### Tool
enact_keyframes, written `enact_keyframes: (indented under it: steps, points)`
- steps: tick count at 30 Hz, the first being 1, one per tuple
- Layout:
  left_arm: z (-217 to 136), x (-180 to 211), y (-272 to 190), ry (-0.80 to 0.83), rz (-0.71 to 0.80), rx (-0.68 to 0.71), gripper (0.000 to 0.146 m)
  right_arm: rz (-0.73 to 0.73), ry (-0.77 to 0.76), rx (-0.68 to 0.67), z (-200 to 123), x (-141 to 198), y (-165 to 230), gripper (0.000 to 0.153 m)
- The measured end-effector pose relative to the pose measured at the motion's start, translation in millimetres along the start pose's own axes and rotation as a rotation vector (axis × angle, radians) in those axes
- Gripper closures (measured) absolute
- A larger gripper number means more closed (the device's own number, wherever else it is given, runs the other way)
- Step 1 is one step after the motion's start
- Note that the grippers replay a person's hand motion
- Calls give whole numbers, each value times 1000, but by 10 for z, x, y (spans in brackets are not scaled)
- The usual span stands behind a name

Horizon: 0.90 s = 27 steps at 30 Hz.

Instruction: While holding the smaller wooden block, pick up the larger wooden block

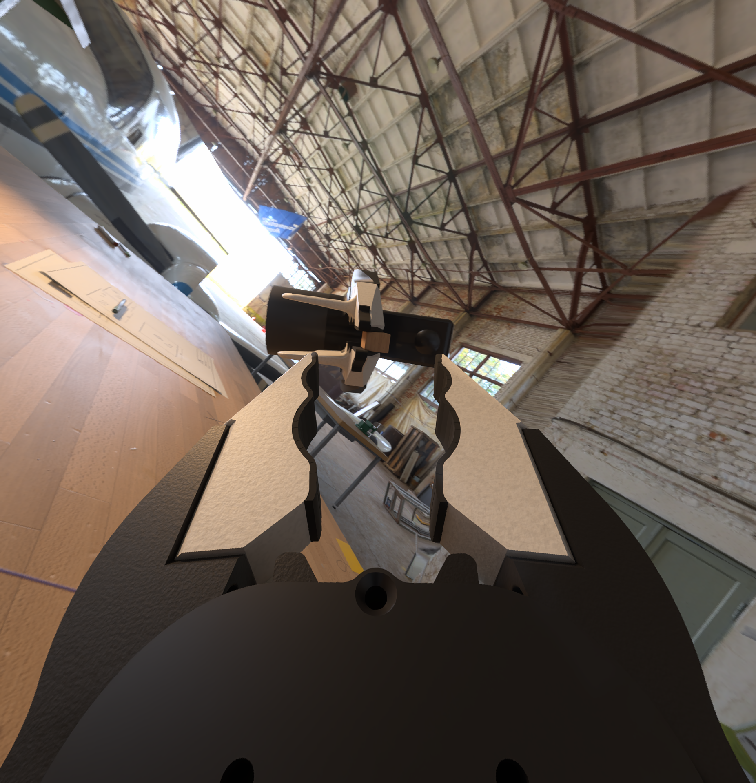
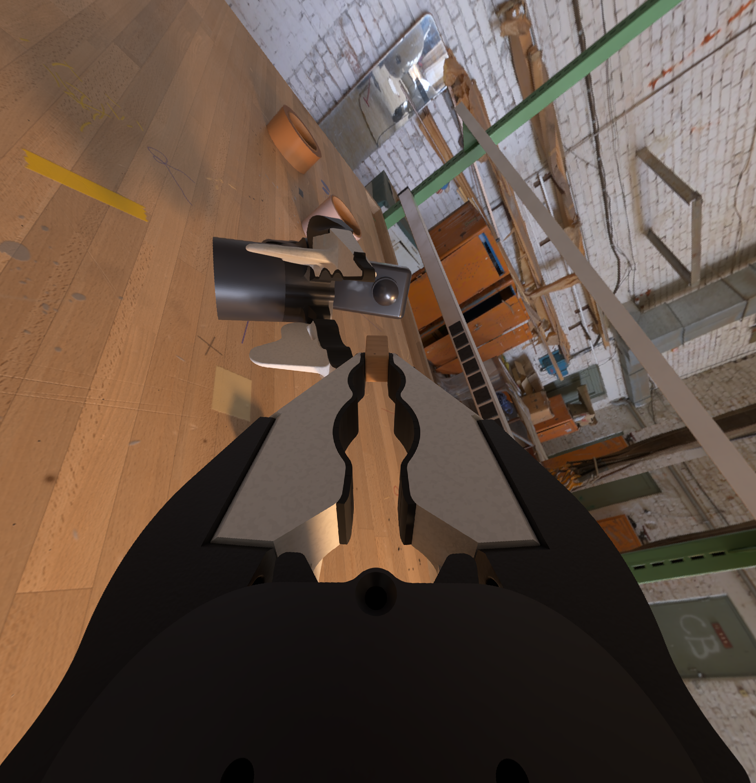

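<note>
**Both grippers up in the air, only one with a block in it**

Left wrist view first. The left gripper (image 1: 374, 360) had its two pale fingers (image 1: 257, 457) spread well apart, and there was nothing at all between them. It was tipped hard, so you got the wooden tabletop (image 1: 71, 423) running up the left edge and the truss roof filling the rest. Straight ahead of its tips floated the right gripper (image 1: 359, 328), seen side-on, with a small tan block (image 1: 376, 341) pinched at the tips. A big sheet of paper (image 1: 113, 313) lay flat on the table further back, with a small metal thing on top that I couldn't make out.

Right wrist view. The right gripper (image 2: 376, 358) was closed down on the smaller wooden block (image 2: 376, 360), which was squeezed right at the fingertips and stuck out a bit past them. Just beyond it hung the left gripper (image 2: 325, 305), jaws apart, holding nothing. Down on the table there was a strip of yellow tape (image 2: 85, 185), an orange tape roll (image 2: 293, 137) near the far edge, and a paler roll (image 2: 338, 214) partly hidden behind the left gripper.

The larger wooden block? Couldn't spot it in either view.
</note>
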<state>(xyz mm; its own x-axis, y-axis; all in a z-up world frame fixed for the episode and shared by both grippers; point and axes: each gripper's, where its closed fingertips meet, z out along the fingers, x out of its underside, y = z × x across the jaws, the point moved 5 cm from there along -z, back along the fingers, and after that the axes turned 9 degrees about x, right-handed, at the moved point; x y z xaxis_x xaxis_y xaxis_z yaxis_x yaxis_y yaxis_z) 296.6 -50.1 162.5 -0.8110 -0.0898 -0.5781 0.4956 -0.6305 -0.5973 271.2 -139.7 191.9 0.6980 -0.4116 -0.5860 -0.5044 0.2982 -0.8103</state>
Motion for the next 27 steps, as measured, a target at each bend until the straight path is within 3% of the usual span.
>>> enact_keyframes:
  steps: [3, 5, 8, 10, 16, 27]
  points:
    - [-10, -11, 51, 0, 54, -76, 91, 26, 28, 21, -98, 66, -27, 144]
    - [-155, -33, 150, 109, 169, -234, 91, 70, 82, 39, -236, 176, -70, 144]
    - [-547, -60, 425, 501, 449, -689, 92, 146, 202, 17, -448, 409, -72, 144]
    - [-730, -30, 595, 788, 524, -835, 91, 167, 279, -15, -536, 538, -29, 144]
    - [-919, 43, 893, 1199, 499, -853, 88, 221, 366, -97, -608, 656, 104, 144]
    - [-841, 36, 977, 1446, 476, -750, 97, 331, 392, -120, -659, 723, 140, 144]
